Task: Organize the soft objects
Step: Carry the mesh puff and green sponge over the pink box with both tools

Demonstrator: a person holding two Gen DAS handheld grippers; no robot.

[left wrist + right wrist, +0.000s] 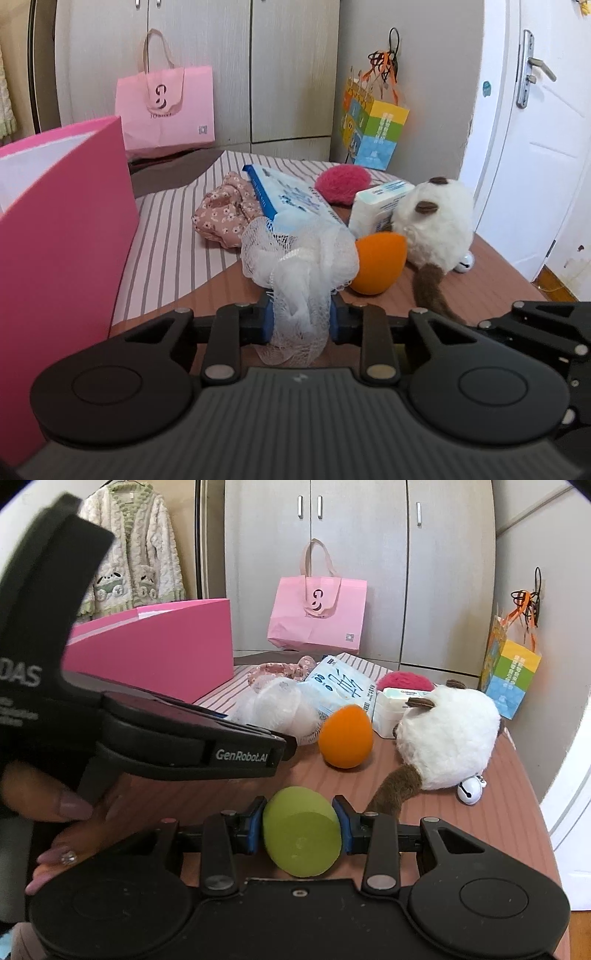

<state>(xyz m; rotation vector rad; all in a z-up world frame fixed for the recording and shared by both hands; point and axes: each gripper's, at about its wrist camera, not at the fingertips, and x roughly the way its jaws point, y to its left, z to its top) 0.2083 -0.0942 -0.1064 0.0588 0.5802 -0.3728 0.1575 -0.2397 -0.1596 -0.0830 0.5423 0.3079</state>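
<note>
Left wrist view shows the left gripper (301, 321) clamped on the white mesh puff (299, 258) and the right gripper (301, 829) squeezing a green sponge (301, 836), both low over the table (480, 812), the pile unsorted beside the pink box (62, 236), whose inside is hidden.

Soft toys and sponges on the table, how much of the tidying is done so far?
Nothing shows as put away yet; the pink box's inside is hidden. In hand: the left tongs are shut on the white mesh puff, the right tongs on the green sponge. Left on the table: orange sponge, plush toy, red pompom, floral scrunchie.
</note>
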